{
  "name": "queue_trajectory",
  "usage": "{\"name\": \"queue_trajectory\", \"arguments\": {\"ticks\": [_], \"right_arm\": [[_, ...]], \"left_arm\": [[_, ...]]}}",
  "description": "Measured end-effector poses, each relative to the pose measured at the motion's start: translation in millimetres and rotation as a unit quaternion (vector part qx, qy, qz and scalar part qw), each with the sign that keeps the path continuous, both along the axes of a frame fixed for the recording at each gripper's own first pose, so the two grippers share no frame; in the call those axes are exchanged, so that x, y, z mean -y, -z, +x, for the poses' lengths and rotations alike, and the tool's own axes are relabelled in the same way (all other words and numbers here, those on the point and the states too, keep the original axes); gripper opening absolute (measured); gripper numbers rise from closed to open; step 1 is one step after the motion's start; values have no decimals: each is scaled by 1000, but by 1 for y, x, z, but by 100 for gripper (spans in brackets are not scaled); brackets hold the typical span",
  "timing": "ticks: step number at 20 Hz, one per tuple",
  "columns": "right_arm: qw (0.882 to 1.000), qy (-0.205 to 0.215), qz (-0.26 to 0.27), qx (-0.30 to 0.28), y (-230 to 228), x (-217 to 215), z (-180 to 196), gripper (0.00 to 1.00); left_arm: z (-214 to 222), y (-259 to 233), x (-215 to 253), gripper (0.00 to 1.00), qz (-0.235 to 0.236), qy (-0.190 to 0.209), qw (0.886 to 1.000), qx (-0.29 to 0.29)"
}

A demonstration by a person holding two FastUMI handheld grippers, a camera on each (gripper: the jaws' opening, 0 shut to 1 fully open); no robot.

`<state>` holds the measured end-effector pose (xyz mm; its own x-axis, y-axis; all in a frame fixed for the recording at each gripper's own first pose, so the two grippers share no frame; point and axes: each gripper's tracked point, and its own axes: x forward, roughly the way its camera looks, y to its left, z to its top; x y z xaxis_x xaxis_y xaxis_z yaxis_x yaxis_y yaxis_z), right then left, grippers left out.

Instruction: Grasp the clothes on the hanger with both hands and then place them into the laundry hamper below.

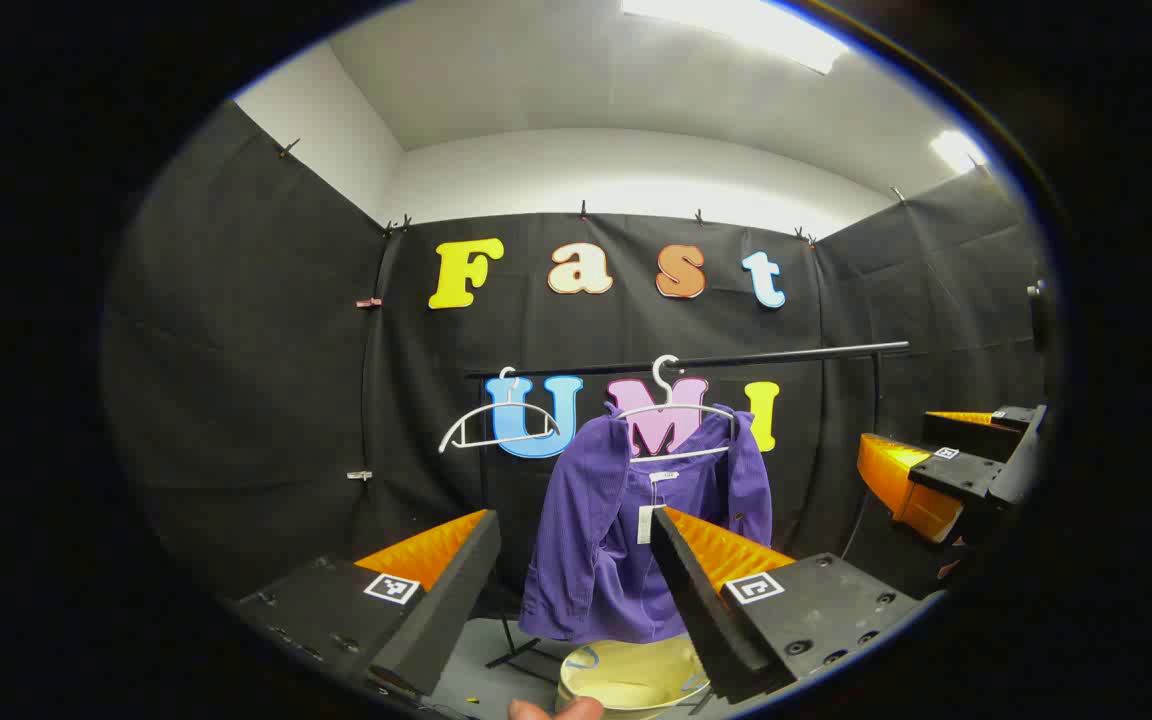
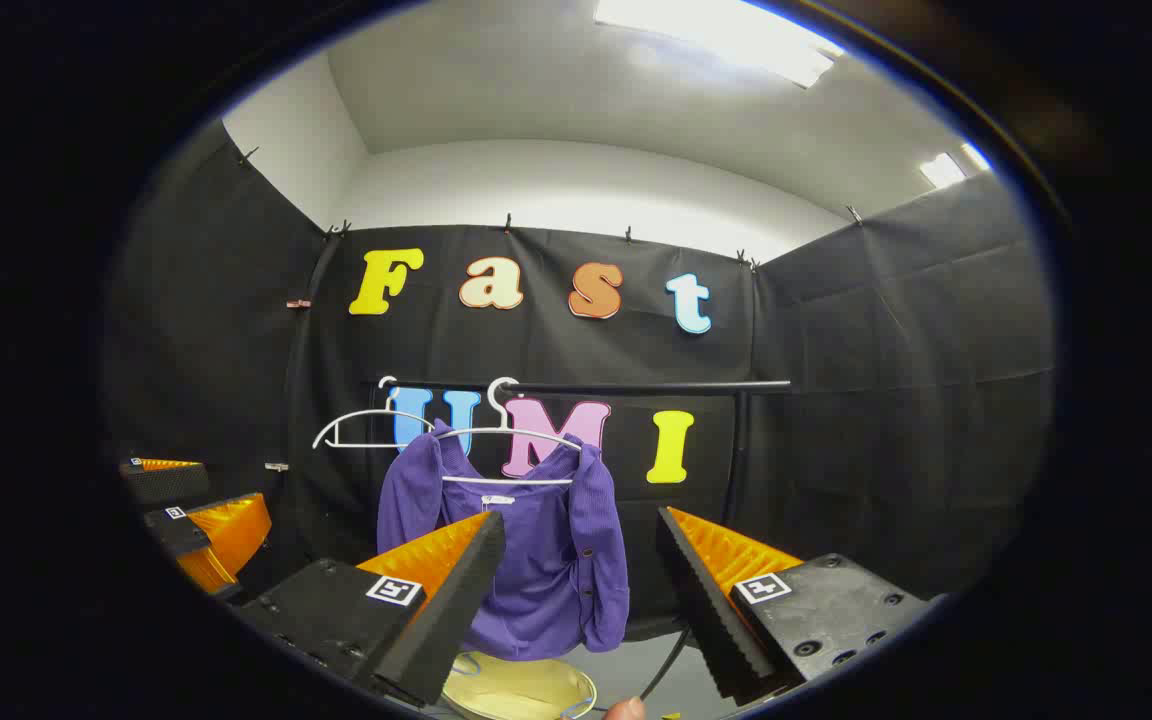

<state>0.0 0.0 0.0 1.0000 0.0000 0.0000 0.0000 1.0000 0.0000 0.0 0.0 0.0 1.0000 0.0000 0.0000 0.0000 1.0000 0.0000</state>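
Observation:
A purple garment point(image 1: 626, 530) point(image 2: 526, 550) hangs on a white hanger point(image 1: 676, 415) point(image 2: 511, 435) from a black rail point(image 1: 736, 358) point(image 2: 636, 387). Below it stands a pale yellow hamper point(image 1: 631, 675) point(image 2: 516, 688). My left gripper point(image 1: 576, 560) is open, some way short of the garment, which shows between and behind its fingers. My right gripper point(image 2: 581, 560) is open too, with the garment's right edge in its gap, still at a distance. In the left gripper view the right gripper point(image 1: 946, 470) is at the far right; in the right gripper view the left gripper point(image 2: 186, 510) is at the far left.
An empty white hanger point(image 1: 496, 420) point(image 2: 366, 425) hangs on the rail to the left of the garment. The rail's black upright point(image 2: 733, 450) stands at the right, and a stand foot point(image 1: 516, 650) rests on the grey floor. A fingertip point(image 1: 556, 708) shows at the bottom edge.

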Motion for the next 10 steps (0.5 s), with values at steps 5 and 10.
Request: {"name": "queue_trajectory", "arguments": {"ticks": [5,10], "right_arm": [[1000,5,-2,5,-4,0,2,97],[1000,5,-7,4,-5,-4,-4,97]], "left_arm": [[-2,0,-6,95,5,-5,1000,3],[-6,-1,-6,95,2,0,1000,4]]}}
